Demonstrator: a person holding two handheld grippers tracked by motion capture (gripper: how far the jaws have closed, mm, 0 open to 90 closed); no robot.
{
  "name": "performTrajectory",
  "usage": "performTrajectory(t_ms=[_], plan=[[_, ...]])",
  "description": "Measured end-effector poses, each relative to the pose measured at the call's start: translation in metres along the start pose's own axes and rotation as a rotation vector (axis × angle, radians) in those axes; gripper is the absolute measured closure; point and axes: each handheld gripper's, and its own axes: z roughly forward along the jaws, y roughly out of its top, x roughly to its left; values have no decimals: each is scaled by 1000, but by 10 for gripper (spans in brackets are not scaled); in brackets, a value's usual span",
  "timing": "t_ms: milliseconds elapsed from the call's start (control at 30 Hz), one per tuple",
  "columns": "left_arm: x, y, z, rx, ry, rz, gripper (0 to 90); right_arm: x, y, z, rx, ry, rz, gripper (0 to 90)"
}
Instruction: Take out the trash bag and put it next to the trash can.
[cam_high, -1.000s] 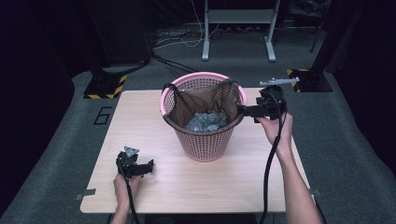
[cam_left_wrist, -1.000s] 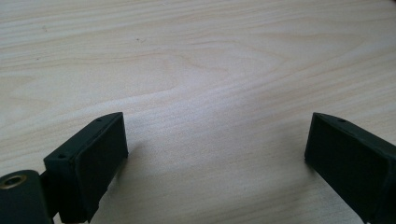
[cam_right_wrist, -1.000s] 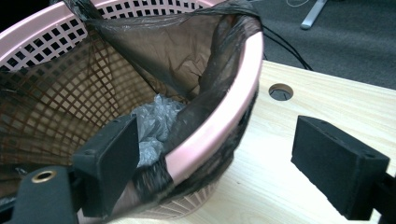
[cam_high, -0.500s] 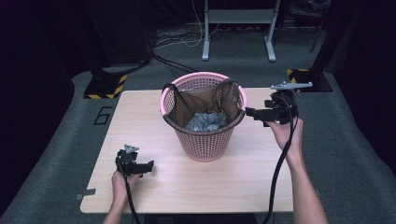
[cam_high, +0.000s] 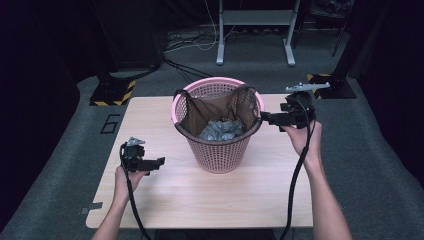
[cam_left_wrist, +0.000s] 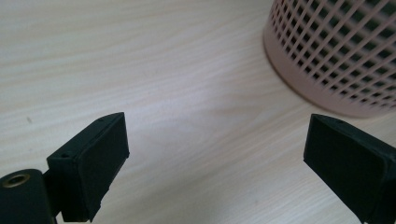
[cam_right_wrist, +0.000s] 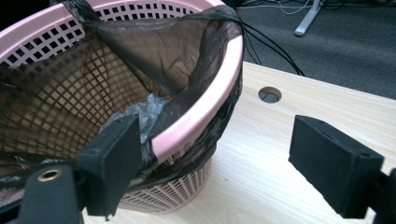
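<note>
Pink plastic basket near the middle of the pale wooden table, upright, lined with a dark see-through bag folded over parts of the rim. Bag edge draped over the near-right rim, sagging inward on the far side; how far round the rim it reaches hard to tell from above. Crumpled grey plastic at the bottom of the basket, half veiled by the bag, its exact nature unclear.

Right gripper level at the basket's right rim, jaws spread wide, just now closing a little. Seen along that gripper: one jaw inside the rim against the bag, the other well outside over bare table, rim and bag edge between them, outer pad not pressing. Inner pad's contact with the bag hidden behind the jaw itself. Round hole in the tabletop beyond.

Left gripper over the left part of the table, held in the left hand, pointing toward the basket, apart from it. Jaws wide open, nothing between them but wood grain; basket's lower wall cut off at the upper right corner of its own view.

Floor beyond dark; cables and a stand's legs dimly visible.
</note>
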Motion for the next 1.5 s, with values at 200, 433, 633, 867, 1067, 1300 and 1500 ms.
performTrajectory(t_ms=[200,433,633,867,1067,1300,1500], plan=[[-3,28,-10,-6,-25,45,78,3,8,7,4,-11,-14,220],[-2,58,-13,6,-65,49,76,3,17,19,25,-19,-27,238],[0,91,-22,-11,-110,67,65,4,25,26,36,-27,-36,295],[-4,129,-31,-23,-118,88,101,3,35,32,44,-33,-48,357],[-7,155,-35,-39,-112,84,127,1,45,39,53,-41,-45,372],[-14,185,-35,-73,-102,99,167,-3,56,56,68,-55,-29,421],[-20,207,-26,-83,-119,95,223,-4,67,69,76,-71,-22,459]])
